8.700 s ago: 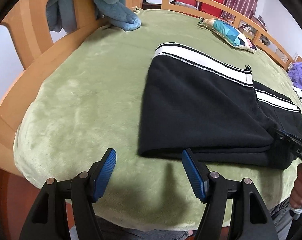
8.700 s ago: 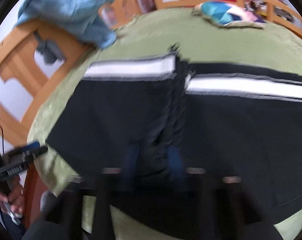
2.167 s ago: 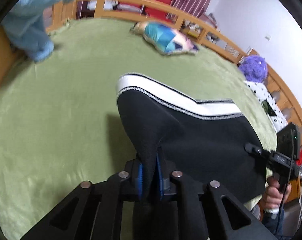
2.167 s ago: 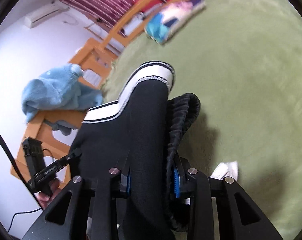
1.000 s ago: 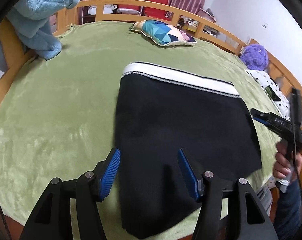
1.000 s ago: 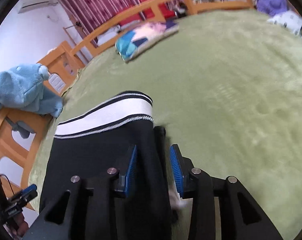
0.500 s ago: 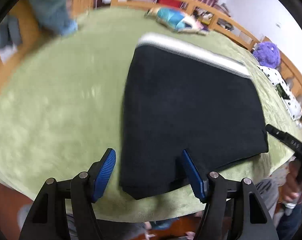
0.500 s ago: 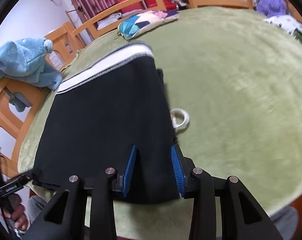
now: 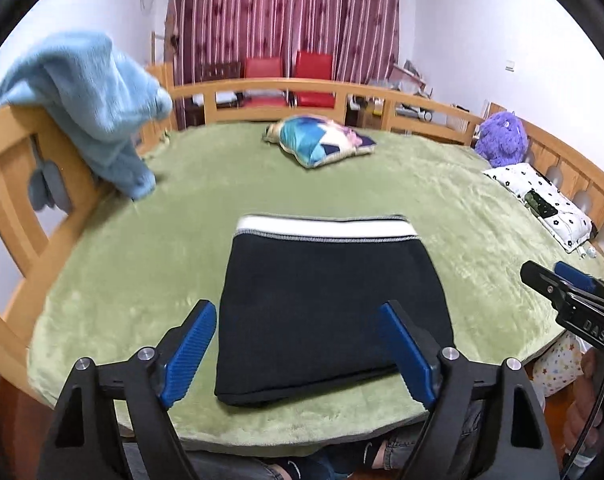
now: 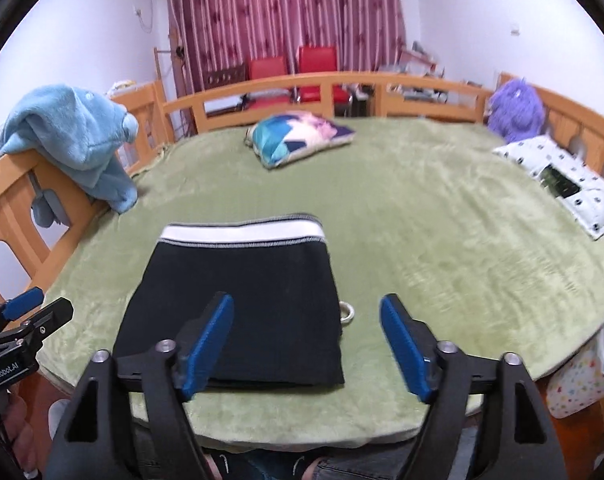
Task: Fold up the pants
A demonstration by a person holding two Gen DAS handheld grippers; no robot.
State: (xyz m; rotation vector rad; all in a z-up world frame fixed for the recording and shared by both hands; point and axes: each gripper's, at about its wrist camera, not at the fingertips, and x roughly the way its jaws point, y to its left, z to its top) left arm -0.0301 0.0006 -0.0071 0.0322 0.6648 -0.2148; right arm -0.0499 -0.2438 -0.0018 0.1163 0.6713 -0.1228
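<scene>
The black pants (image 9: 325, 300) with a white side stripe lie folded into a flat rectangle on the green blanket near the bed's front edge; they also show in the right wrist view (image 10: 242, 304). A white drawstring loop (image 10: 346, 313) pokes out at their right edge. My left gripper (image 9: 298, 354) is open and empty, held above the pants' near edge. My right gripper (image 10: 307, 344) is open and empty, above the pants' near right corner. Each gripper shows at the edge of the other's view.
The green blanket (image 9: 441, 200) covers a bed with a wooden rail (image 9: 286, 92). A blue towel (image 9: 90, 100) hangs on the left rail. A colourful cushion (image 9: 317, 144), a purple plush (image 9: 501, 138) and a spotted pillow (image 9: 541, 204) lie farther back.
Both grippers have let go of the pants, opened wide and pulled back and up from them. The pants now lie flat in a smaller folded rectangle.
</scene>
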